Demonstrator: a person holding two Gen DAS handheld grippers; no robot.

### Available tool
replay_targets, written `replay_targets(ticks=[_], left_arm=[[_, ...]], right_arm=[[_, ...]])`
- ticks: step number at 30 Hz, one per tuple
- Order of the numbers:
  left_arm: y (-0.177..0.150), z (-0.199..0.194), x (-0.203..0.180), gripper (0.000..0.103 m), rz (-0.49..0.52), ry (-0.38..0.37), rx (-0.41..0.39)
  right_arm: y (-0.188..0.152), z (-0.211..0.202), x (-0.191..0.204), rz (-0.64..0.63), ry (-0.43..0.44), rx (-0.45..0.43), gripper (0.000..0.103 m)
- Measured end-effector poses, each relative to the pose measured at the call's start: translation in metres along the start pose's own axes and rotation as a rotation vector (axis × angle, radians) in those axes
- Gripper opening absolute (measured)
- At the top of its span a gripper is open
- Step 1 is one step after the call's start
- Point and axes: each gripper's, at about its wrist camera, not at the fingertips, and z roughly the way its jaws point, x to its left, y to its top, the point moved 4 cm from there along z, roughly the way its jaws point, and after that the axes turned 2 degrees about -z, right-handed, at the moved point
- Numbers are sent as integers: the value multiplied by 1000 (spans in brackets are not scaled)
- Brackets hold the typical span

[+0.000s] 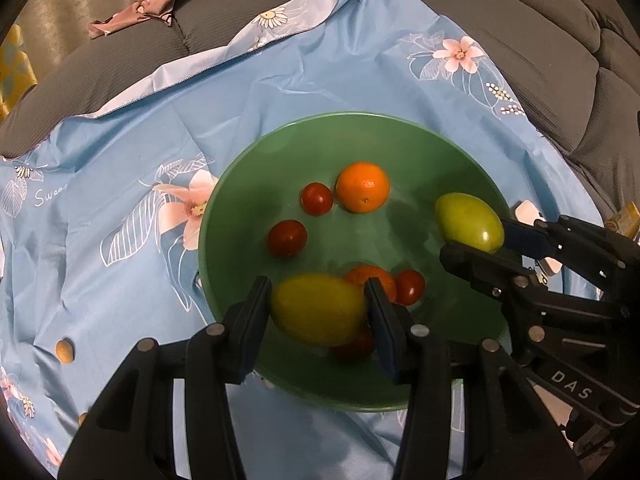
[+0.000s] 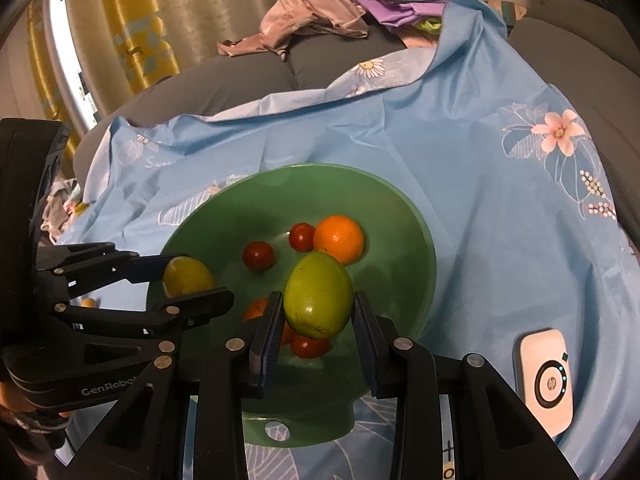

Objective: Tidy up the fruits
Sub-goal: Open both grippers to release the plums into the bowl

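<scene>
A green bowl (image 1: 224, 200) (image 2: 424, 240) stands on a blue floral cloth. In it lie two oranges (image 1: 362, 187) (image 1: 372, 278) and several small red tomatoes (image 1: 287, 238) (image 2: 258, 255). My left gripper (image 1: 317, 284) (image 2: 200, 278) is shut on a yellow lemon-like fruit (image 1: 318, 312) (image 2: 186, 276), held over the bowl's near-left side. My right gripper (image 2: 318, 296) (image 1: 474, 238) is shut on a green oval fruit (image 2: 318, 294) (image 1: 468, 220), held over the bowl's right side. The held fruits partly hide another tomato (image 2: 310, 346) below them.
The blue cloth (image 1: 120, 160) covers a grey sofa (image 1: 540, 40). Crumpled clothes (image 2: 308, 20) lie at the back. A white device with a round ring (image 2: 546, 380) lies on the cloth right of the bowl. A small yellow-orange round thing (image 1: 65, 350) sits on the cloth at the left.
</scene>
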Motion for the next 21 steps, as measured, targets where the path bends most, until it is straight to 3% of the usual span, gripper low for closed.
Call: replay_targets(ticks=[5, 10, 15, 21], left_arm=[[0, -5, 1, 53, 2, -1, -10], [-2, -14, 6, 72, -7, 20, -26], [-10, -36, 16, 79, -42, 37, -59], [-42, -66, 38, 84, -112, 67, -81]], right_arm=[[0, 0, 1, 0, -3, 5, 36], [1, -7, 3, 3, -14, -6, 36], [0, -15, 10, -12, -23, -11, 36], [-2, -29, 27, -44, -9, -28, 37]])
